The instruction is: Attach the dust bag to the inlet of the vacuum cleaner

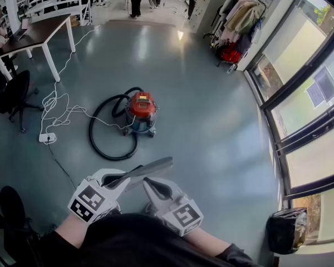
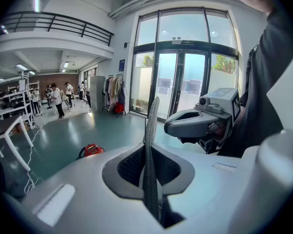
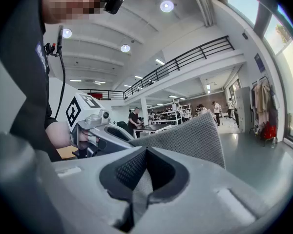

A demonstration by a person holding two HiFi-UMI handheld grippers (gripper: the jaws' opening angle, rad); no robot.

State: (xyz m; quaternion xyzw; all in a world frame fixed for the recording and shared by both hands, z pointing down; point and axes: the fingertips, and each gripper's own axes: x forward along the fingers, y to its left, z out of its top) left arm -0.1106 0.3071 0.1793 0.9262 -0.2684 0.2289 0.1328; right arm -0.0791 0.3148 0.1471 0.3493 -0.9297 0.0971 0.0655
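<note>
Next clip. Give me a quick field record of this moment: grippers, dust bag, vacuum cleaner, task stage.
left gripper: shut on the dust bag
right gripper: shut on the same bag
dust bag: grey fabric, held between both grippers close to the person's body
vacuum cleaner: red-topped, standing on the floor ahead, well apart from the bag
hose: black, looped on the floor beside the vacuum cleaner
task stage: bag not yet brought to the vacuum cleaner

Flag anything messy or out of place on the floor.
A white cable lies in a loose tangle between the table and the vacuum cleaner, and its black hose sprawls in a wide loop. Nothing looks spilled.
</note>
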